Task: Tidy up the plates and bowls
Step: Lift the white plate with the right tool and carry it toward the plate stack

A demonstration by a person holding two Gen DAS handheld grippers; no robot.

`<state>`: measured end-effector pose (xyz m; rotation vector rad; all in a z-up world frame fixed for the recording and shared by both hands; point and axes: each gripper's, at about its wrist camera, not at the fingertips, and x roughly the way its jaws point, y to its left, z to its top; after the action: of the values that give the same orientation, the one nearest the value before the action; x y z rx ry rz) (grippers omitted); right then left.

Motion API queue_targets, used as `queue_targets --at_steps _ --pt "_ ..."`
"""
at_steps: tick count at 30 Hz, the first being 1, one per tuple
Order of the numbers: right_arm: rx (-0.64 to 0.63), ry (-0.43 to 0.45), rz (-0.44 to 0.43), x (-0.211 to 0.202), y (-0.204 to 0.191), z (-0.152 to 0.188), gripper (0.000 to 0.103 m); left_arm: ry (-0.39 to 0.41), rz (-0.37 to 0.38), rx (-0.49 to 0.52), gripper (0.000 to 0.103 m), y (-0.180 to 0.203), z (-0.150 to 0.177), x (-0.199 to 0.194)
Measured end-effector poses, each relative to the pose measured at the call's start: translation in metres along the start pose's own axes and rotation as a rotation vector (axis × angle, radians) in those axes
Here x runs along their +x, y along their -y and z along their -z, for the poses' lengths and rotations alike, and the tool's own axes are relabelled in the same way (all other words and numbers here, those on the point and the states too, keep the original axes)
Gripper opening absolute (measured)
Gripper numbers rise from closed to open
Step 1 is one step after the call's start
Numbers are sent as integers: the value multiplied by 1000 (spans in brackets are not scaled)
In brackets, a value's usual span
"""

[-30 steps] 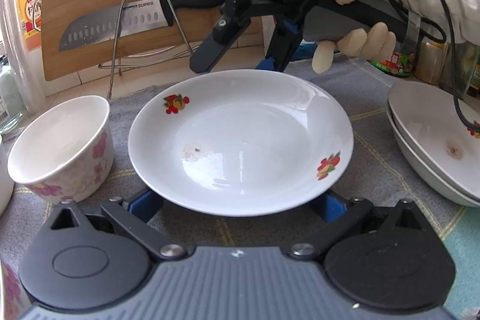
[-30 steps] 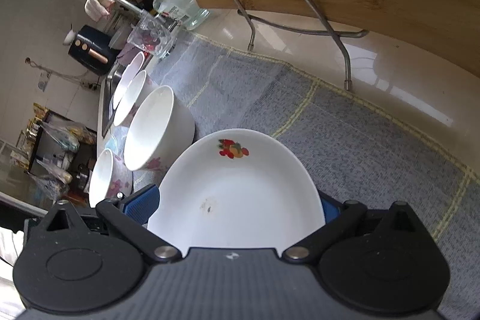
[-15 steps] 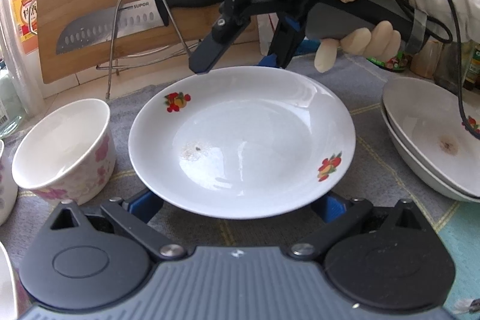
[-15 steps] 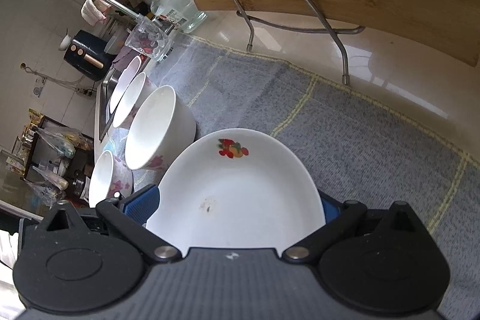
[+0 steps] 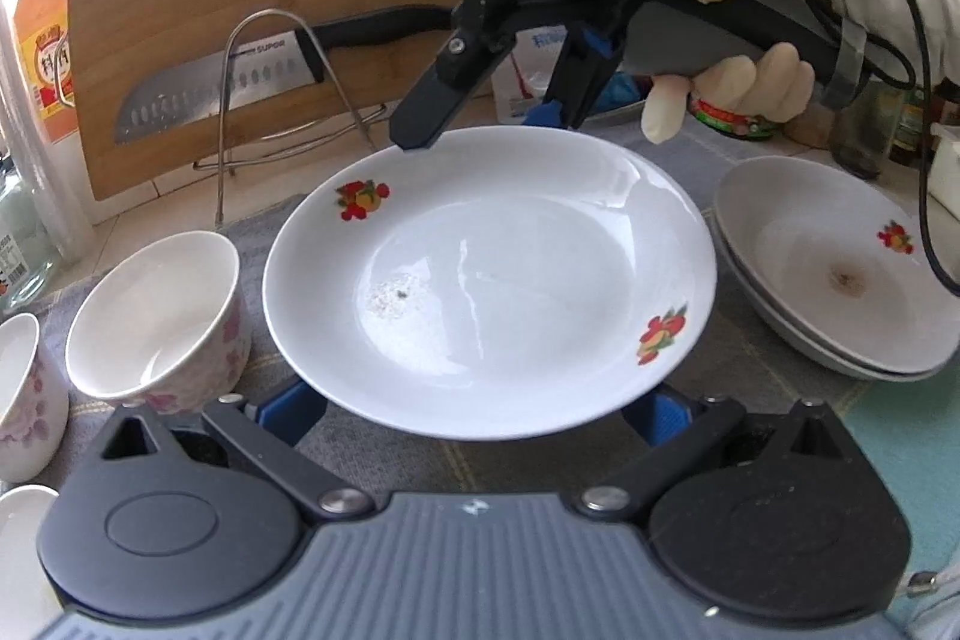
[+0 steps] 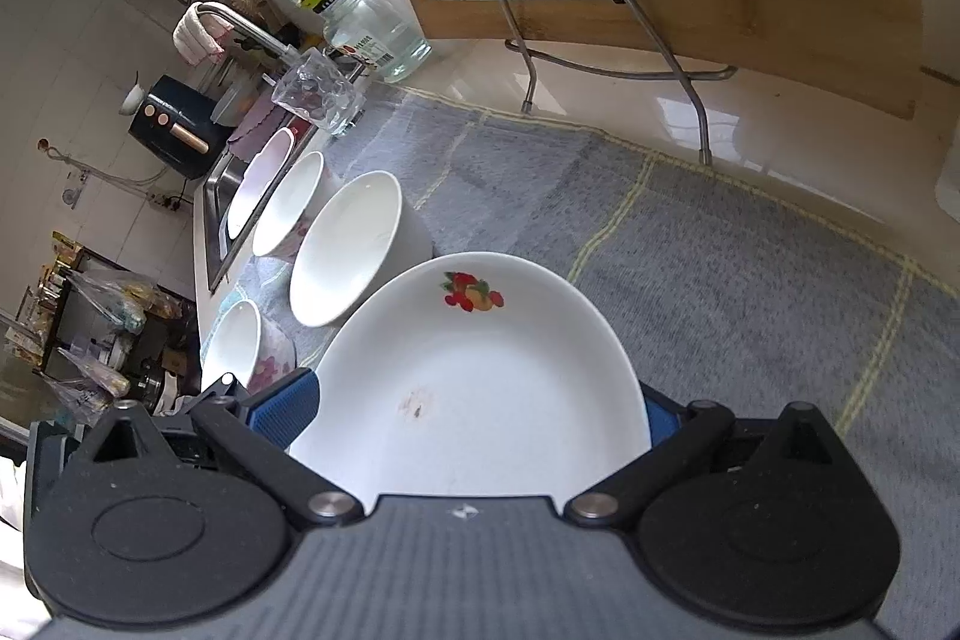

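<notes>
A white plate with fruit prints [image 5: 492,280] hangs above the grey mat, held at two opposite rims. My left gripper [image 5: 480,409] grips its near rim, blue pads on either side. My right gripper [image 5: 480,124] grips the far rim; one black finger [image 5: 432,112] lies over the edge. The same plate fills the right wrist view [image 6: 480,382] between the right gripper's [image 6: 480,412] fingers. Two stacked plates [image 5: 840,268] rest at the right. A floral bowl [image 5: 162,316] stands at the left.
More bowls [image 6: 288,202] line the mat towards the sink [image 6: 216,196]. A cutting board [image 5: 252,40] with a knife [image 5: 240,82] in a wire rack [image 5: 282,100] stands behind. A juice bottle [image 5: 42,46], glass jar [image 6: 378,34] and glass [image 6: 318,94] are nearby.
The plate has moved right and slightly up, closer to the stacked plates, carried by both grippers. More bowls have come into view at the left.
</notes>
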<state>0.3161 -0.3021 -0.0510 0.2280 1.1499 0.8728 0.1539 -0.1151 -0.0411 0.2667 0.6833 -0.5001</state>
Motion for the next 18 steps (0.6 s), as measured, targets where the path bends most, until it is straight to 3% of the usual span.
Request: queue_targets --at_steps 18 --pt "55 107 40 -50 -22 59 103 15 89 95 102 27 -4 -30"
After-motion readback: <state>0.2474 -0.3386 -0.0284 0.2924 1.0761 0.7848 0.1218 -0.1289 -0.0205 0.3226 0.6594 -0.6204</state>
